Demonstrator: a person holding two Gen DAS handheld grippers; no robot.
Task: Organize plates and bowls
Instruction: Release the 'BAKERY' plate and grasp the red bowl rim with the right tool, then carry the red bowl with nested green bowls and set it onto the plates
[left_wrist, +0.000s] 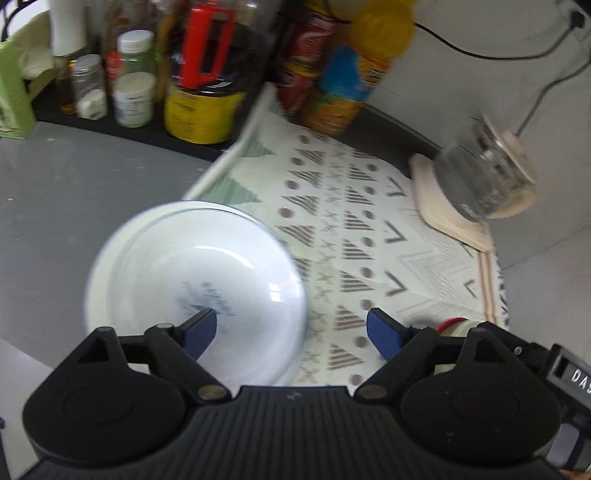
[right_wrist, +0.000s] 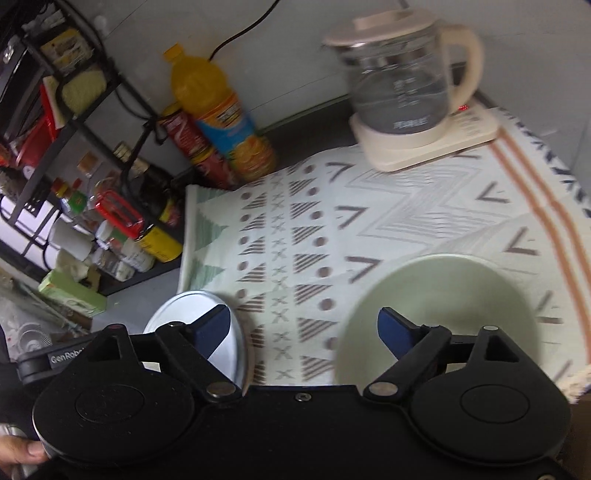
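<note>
Bowls: two in all. One white bowl (left_wrist: 195, 291) with a faint blue mark inside sits on the grey counter (left_wrist: 74, 206), its rim just over the edge of the patterned mat (left_wrist: 369, 236); one pale green bowl (right_wrist: 439, 310) sits on the mat near its orange-striped edge
Plates: none can be told apart from the bowls (both views are motion-blurred)
Left gripper (left_wrist: 291, 332): jaws spread wide, nothing between them; the white bowl lies below the left blue pad, and no contact shows
Right gripper (right_wrist: 303, 328): jaws spread wide, nothing pinched; the green bowl lies below the right pad, the white bowl below the left one
Kettle: one glass kettle (right_wrist: 402, 74) with a cream lid and handle, upright on its cream base at the far side of the mat
Bottles: one orange drink bottle (right_wrist: 221, 114) beside two red cans, by the wall
Jars: a cluster of condiment jars (left_wrist: 133, 81) on a black tray, count unclear
Surface: grey counter, partly covered by the mat
Room: pale wall with black cables; a black wire rack (right_wrist: 74, 92) stands to the left
</note>
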